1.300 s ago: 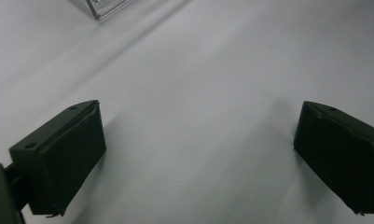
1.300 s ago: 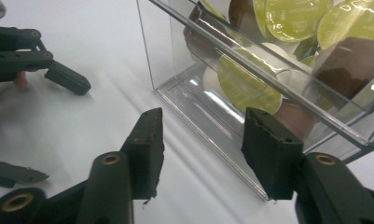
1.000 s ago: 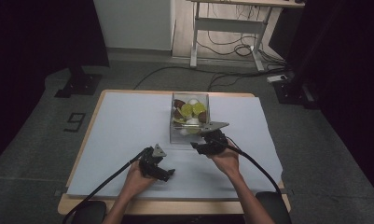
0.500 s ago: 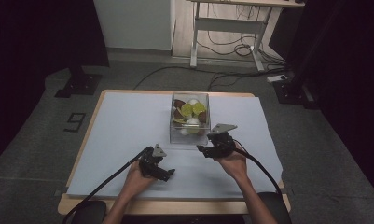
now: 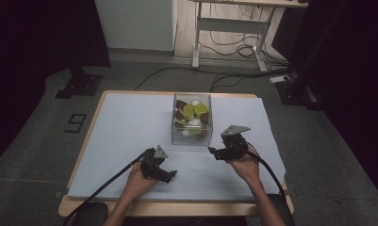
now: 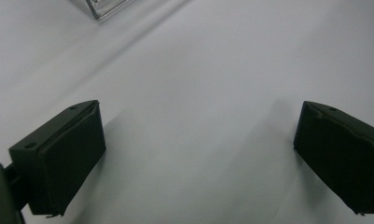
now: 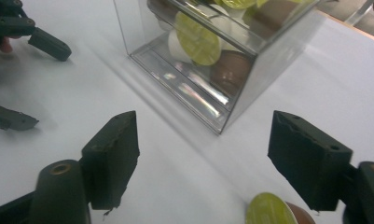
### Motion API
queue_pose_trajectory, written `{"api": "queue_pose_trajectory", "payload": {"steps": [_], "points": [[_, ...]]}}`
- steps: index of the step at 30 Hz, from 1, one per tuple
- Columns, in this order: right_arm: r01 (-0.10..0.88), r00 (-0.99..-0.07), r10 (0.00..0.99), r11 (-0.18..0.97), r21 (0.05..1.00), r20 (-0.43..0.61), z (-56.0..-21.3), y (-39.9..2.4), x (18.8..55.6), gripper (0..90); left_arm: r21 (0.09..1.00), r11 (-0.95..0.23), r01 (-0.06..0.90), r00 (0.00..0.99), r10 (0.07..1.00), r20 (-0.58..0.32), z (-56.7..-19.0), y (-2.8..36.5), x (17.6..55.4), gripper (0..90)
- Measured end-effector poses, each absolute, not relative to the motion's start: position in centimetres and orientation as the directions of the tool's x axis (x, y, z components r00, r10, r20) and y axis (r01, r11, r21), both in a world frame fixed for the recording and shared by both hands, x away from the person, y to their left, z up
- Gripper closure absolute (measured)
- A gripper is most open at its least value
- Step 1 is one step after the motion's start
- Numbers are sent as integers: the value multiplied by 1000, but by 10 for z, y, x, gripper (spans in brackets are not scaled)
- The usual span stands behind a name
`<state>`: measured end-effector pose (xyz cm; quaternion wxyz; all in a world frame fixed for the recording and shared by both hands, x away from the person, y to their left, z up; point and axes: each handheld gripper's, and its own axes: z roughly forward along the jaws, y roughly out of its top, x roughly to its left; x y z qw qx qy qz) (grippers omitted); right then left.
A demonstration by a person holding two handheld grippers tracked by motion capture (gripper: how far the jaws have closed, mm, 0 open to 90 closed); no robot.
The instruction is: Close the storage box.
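A clear plastic box (image 5: 192,136) stands at mid table with several coffee capsules (image 5: 190,111) inside, yellow-green, brown and white. My right gripper (image 5: 214,153) hovers just right of the box's near corner, open and empty. In the right gripper view the jaws (image 7: 203,158) stand wide apart facing the box (image 7: 198,100). One capsule with a yellow-green lid (image 7: 266,211) lies on the sheet by the right jaw. My left gripper (image 5: 170,175) rests low on the white sheet, open, with nothing between its jaws (image 6: 198,154).
A white sheet (image 5: 120,127) covers the wooden table (image 5: 78,162). The box's corner (image 6: 100,7) shows at the top of the left gripper view. Left gripper fingers (image 7: 49,44) appear far left in the right gripper view. Cables trail from both grippers toward the near edge.
My right gripper has drawn back a little from the box, toward the right and the near edge. The left gripper has stayed where it was.
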<state>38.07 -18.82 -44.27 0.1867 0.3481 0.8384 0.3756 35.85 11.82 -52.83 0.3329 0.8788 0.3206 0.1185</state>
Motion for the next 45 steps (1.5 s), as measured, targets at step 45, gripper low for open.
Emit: {"api": "queue_pose_trajectory", "payload": {"steps": [45], "points": [[637,-563,826,446,628,-16,-513,-256,378,3,664,-568,486,764,645,-7,-529,118,358,18]]}}
